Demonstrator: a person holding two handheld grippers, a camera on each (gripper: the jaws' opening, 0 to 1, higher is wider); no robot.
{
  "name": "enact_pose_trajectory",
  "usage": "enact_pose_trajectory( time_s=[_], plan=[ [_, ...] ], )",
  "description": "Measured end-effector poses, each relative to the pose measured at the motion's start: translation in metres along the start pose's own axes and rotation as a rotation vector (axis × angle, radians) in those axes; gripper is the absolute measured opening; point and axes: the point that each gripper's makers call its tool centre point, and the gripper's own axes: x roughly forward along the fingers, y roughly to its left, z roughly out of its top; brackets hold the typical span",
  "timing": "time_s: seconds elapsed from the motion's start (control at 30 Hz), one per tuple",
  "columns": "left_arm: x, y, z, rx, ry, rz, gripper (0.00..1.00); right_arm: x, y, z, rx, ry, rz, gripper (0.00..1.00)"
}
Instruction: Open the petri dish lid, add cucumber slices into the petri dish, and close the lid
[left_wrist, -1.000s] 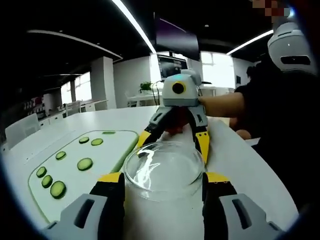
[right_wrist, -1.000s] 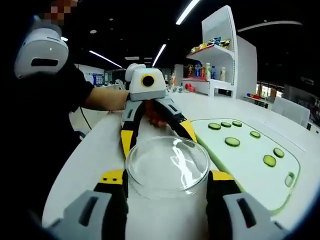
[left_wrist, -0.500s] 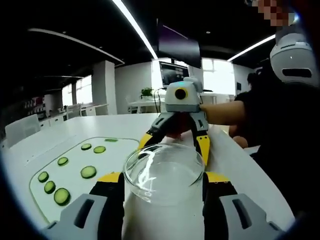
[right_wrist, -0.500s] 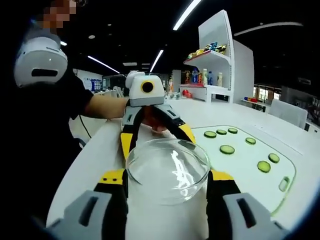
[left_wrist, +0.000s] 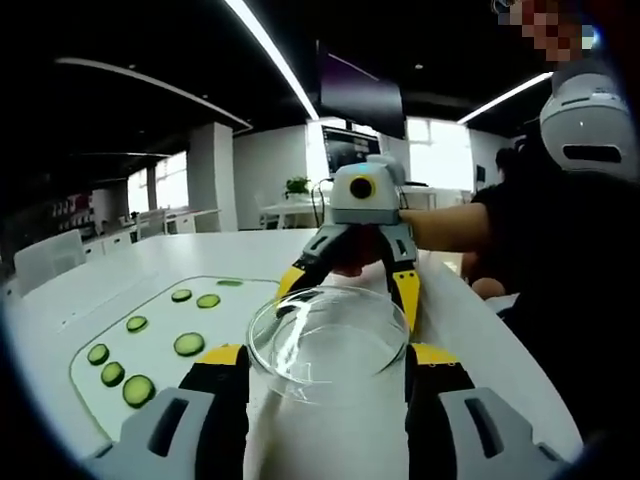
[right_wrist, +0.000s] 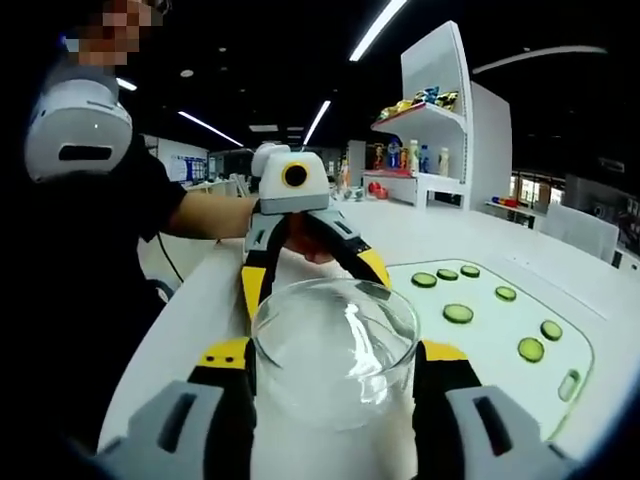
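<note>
Left gripper (left_wrist: 325, 375), left gripper view: jaws stand on either side of the clear petri dish (left_wrist: 328, 342), yellow pads touching its wall left and right, so clamped on it. Right gripper (left_wrist: 350, 290) faces in from the far side, its yellow-tipped jaws reaching to the far rim; whether they press the glass I cannot tell from here. The dish looks raised off the white tabletop (left_wrist: 470, 330), though the gap beneath is hard to read. Cucumber slices (left_wrist: 189, 344) lie scattered on the pale green board (left_wrist: 160, 375) to the left, well apart from the dish.

Right gripper view: right gripper (right_wrist: 333, 375) likewise flanks the petri dish (right_wrist: 335, 335), pads against its wall, clamped. Left gripper (right_wrist: 310, 275) comes in from the far side to the far rim. Cucumber slices (right_wrist: 458, 313) sit on the board (right_wrist: 500, 350) to the right. Lid and base cannot be told apart through the glass.

Risks, as judgement:
- Both grippers hold one smooth glass piece; uneven pull could tilt it and let it slide out of the pads.
- If both hold the same part, the lid will not separate, and the base may lift with it, then drop.
- Too hard a squeeze on thin glass may crack or pop it sideways.
- Slices are off to the side; releasing one gripper to fetch them leaves the dish on a single grip.
</note>
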Motion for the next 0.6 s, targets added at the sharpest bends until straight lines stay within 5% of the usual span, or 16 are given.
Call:
enact_pose_trajectory(
  time_s=[0.6],
  plan=[
    [-0.063,0.008,-0.013,-0.019,0.026,0.098,0.62,0.06,0.016,0.022,-0.03,0.001,0.092,0.6]
  ],
)
